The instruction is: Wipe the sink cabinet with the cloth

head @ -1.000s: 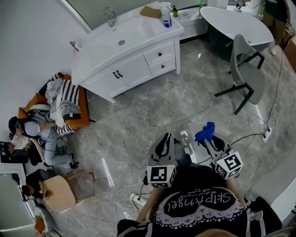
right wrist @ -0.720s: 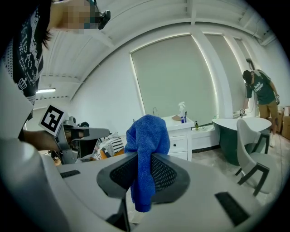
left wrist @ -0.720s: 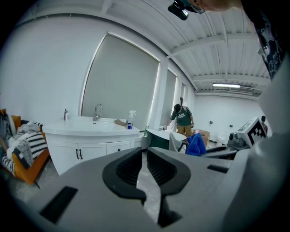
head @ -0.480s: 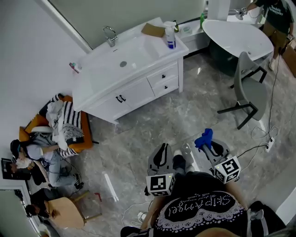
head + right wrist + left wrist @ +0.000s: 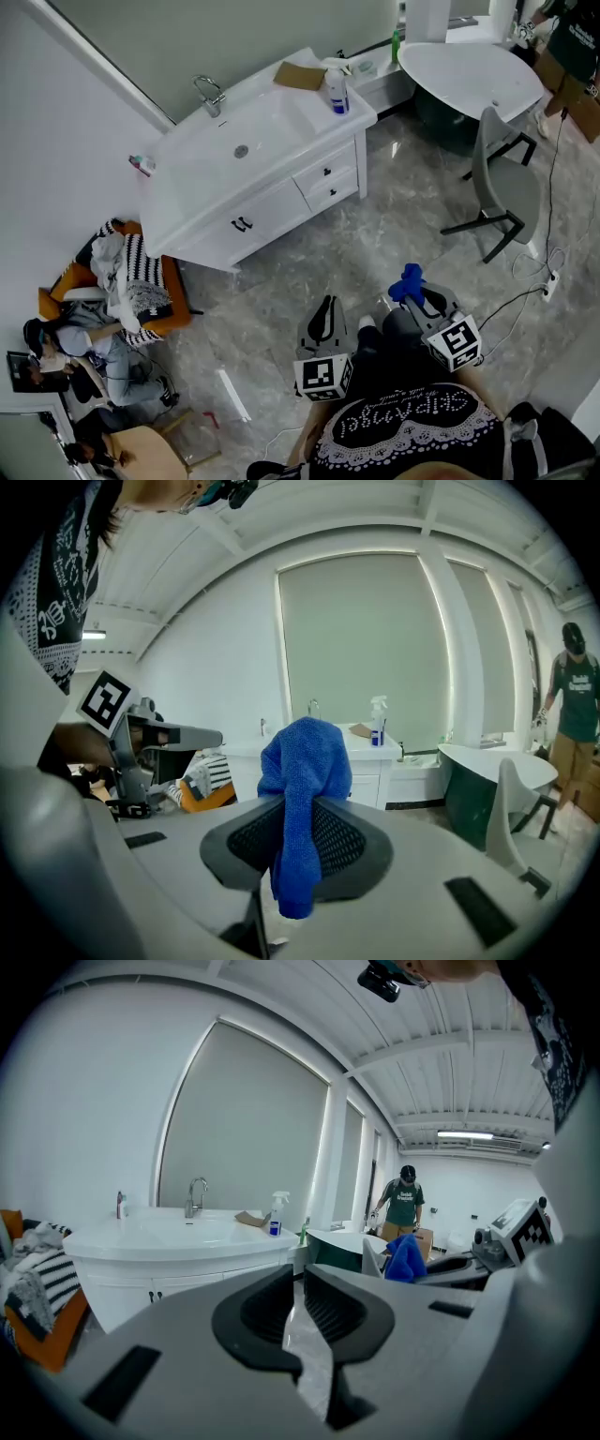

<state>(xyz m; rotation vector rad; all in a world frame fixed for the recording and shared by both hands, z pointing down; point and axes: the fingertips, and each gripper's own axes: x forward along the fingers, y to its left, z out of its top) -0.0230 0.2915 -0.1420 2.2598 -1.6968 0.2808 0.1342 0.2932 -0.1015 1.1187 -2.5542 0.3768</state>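
Observation:
The white sink cabinet (image 5: 253, 173) stands against the far wall, with a faucet (image 5: 208, 94) on top and dark handles on its doors and drawers. It also shows in the left gripper view as the cabinet (image 5: 178, 1241), and in the right gripper view behind the cloth as the cabinet (image 5: 370, 761). My right gripper (image 5: 417, 295) is shut on a blue cloth (image 5: 408, 279). The cloth (image 5: 305, 761) sticks up between the jaws and hangs down in front. My left gripper (image 5: 323, 323) is shut and holds nothing; its jaws (image 5: 298, 1274) point at the cabinet. Both grippers are well short of it, over the floor.
A spray bottle (image 5: 336, 89) and a brown flat piece (image 5: 300, 75) sit on the cabinet top's right end. A grey chair (image 5: 502, 169) and a white oval tub (image 5: 469, 61) stand to the right. A person (image 5: 80, 333) sits at left by an orange seat (image 5: 159, 272). Cables (image 5: 534, 272) cross the floor.
The head view has shifted, so the cabinet sits a little lower and nearer in the picture. Both grippers keep their pose, and the cloth stays in the right one.

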